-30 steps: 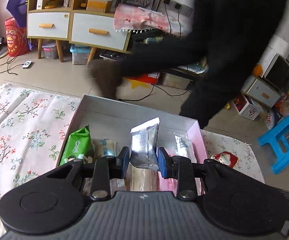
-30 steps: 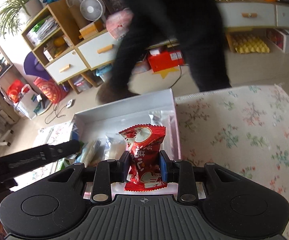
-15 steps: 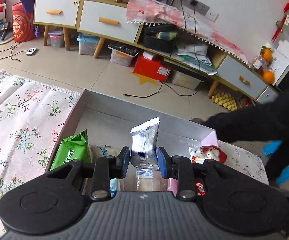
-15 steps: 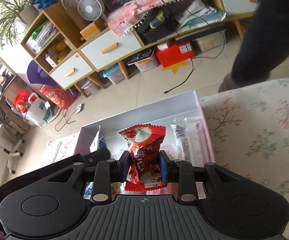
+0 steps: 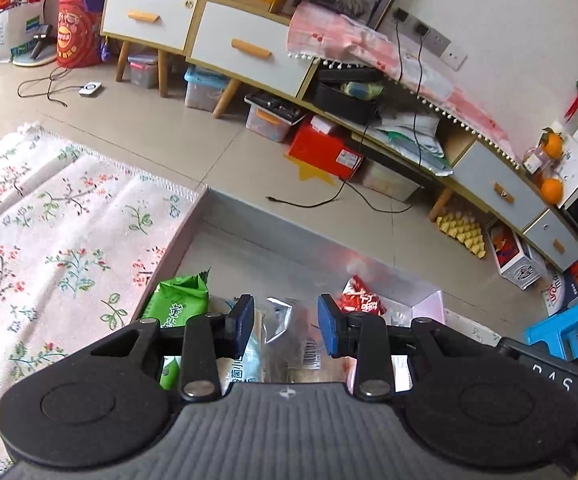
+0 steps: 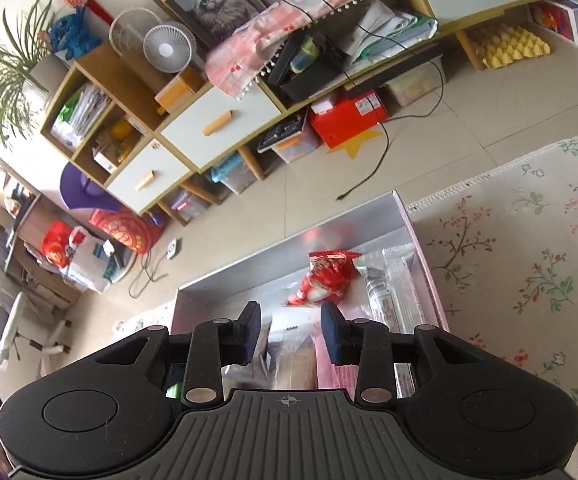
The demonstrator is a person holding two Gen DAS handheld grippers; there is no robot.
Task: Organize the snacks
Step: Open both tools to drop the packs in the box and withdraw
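While its jaws have just been opening, the right gripper point(image 6: 290, 332) stands empty, the crinkly red foil snack packet point(image 6: 326, 278) released into the shallow silver cardboard box point(image 6: 225, 276). The left gripper point(image 5: 286, 325) has parted beside the silver foil sachet point(image 5: 285, 330).

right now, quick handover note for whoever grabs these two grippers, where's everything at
Right gripper: jaws have just been opening, nothing between them. The red packet it carried now lies in the box.
Left gripper: jaws slightly parted around the silver packet, which is low in the box; whether the pads still press on it is unclear.
Also in the box: green packet on the left, clear wrapped packets on the right.
Done: red packet boxed. Left: let go of the silver one, then check the cloth for strays; none show.
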